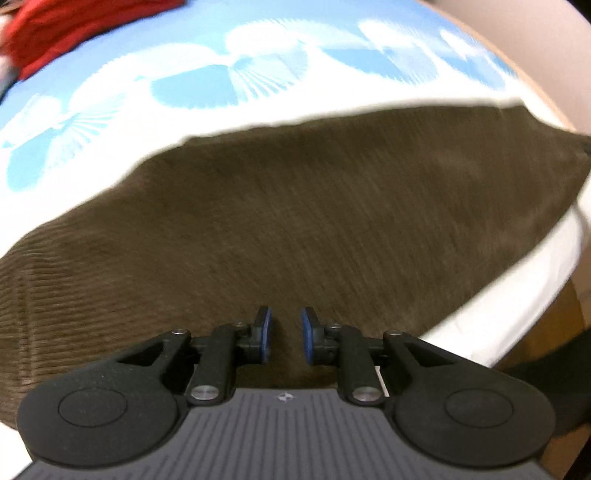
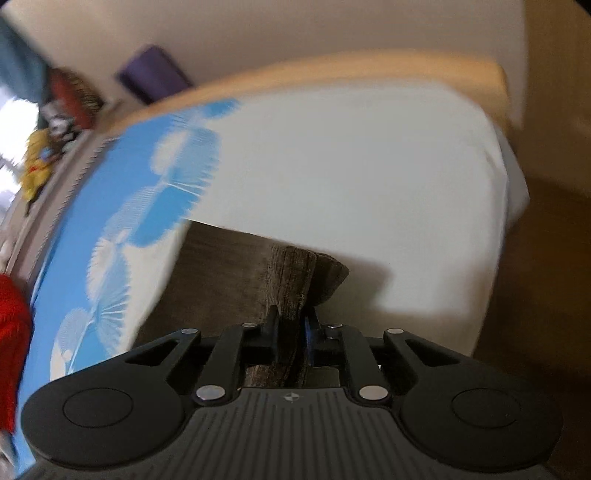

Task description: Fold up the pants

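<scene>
Both views are motion-blurred; the left gripper (image 1: 286, 334) hovers narrowly parted and empty over brown corduroy pants (image 1: 295, 221), while the right gripper (image 2: 291, 332) pinches a bunched fold.

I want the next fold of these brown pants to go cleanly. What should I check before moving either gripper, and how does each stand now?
1. Right gripper has a hold: ok, shut on a bunched fold of the pants.
2. Left gripper has a hold: not ok, its fingers stand apart over the pants with no cloth between them.
3. Pants lie flat ahead of the left gripper: ok, no large wrinkles show.
4. Landing area free: ok, white and blue bedsheet beyond the pants is bare; red garment sits far off.
5. Pants edge near the bed side: cannot tell how much overhangs.
</scene>
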`<state>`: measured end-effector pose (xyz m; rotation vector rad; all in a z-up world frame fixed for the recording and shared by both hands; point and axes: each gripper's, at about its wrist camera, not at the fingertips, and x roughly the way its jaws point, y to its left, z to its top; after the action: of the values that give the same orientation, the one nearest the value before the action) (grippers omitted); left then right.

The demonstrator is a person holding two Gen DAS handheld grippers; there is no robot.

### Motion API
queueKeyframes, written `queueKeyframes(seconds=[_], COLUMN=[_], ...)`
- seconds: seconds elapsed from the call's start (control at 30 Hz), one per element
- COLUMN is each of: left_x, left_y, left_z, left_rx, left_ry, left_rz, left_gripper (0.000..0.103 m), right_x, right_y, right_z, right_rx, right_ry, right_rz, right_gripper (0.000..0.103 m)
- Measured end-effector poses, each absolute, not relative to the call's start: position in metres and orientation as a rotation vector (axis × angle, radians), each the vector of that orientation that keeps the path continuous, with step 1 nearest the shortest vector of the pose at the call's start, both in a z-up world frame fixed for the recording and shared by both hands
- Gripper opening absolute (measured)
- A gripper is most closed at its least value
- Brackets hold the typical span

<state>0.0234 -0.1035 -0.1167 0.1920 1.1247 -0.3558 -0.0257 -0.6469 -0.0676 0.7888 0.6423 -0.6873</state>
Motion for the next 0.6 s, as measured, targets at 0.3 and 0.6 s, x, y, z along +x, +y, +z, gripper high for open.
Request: queueKeyframes(seconds=[0.3, 0.6], left_x=[0.038, 0.029], left_y=[0.005, 0.109], left_z=[-0.073, -0.091], left_rx=[-0.061, -0.199], left_ry=[1.009, 1.073], left_rz=[-0.111, 0.011], left_gripper=[0.020, 0.020], right_x=[0.019, -0.011], right_y=[-0.402, -0.145], right_z=[0.065, -0.074], right_rx=[0.047, -0.332], right_ry=[0.451, 0.670], right_rz=[-0.302, 0.311], right_gripper=[0.013, 0.015])
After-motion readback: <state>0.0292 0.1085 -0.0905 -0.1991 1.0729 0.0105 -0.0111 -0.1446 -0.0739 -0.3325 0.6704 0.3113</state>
